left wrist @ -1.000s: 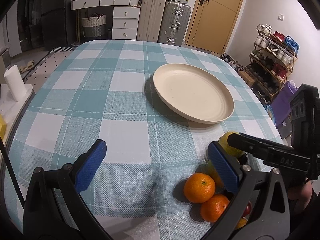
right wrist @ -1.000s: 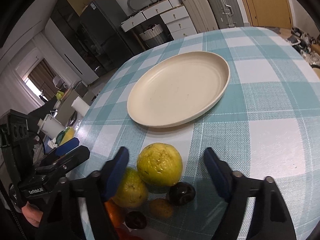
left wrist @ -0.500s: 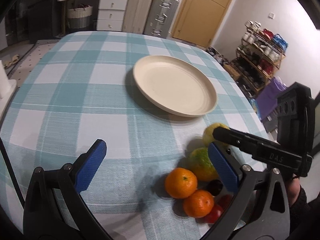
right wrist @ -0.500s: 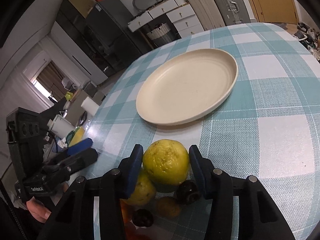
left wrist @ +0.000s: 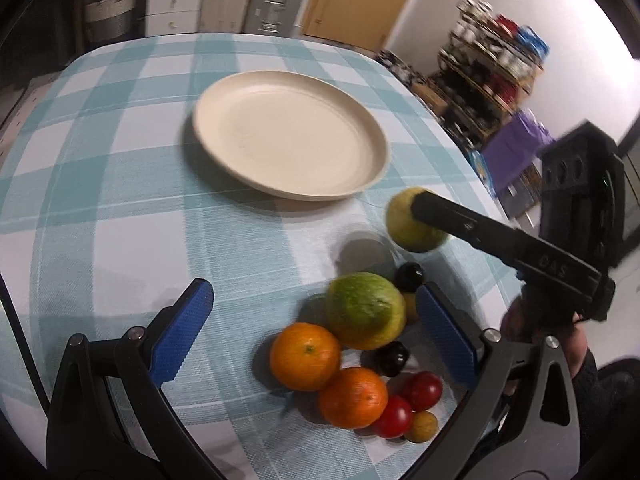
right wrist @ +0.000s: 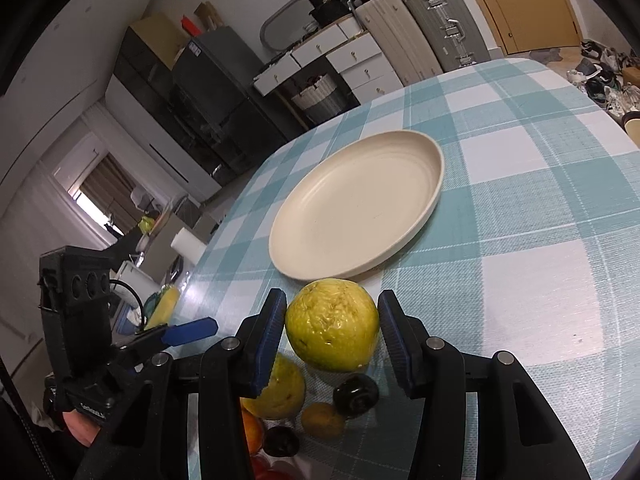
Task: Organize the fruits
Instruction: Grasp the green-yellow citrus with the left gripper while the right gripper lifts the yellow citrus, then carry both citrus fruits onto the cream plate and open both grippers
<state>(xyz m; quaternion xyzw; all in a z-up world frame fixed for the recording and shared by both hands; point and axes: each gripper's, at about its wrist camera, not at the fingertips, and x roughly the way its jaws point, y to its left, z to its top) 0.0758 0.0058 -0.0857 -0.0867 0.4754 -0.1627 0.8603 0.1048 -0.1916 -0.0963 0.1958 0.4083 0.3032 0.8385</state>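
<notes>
Table [right wrist: 532, 216]: round-edged, covered with a teal-and-white checked cloth. Cream plate [right wrist: 360, 204]: empty, near the table's middle. Fruit pile at the near edge: green-yellow fruit [left wrist: 364, 310], two oranges [left wrist: 305, 356], red tomatoes [left wrist: 422, 390], dark small fruits [left wrist: 390, 358]. Yellow fruit [right wrist: 332, 326]: clamped between the pads of the right gripper [right wrist: 334, 334], above the cloth just short of the plate's rim. Left gripper [left wrist: 316, 334]: jaws wide apart over the pile, holding nothing. Room: white drawers [right wrist: 352, 60], suitcases [right wrist: 444, 32], wooden door [left wrist: 360, 0], shoe rack [left wrist: 492, 76].

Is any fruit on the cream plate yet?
No. The cream plate is bare; the right hand-held gripper holds a yellow-green fruit short of it.
</notes>
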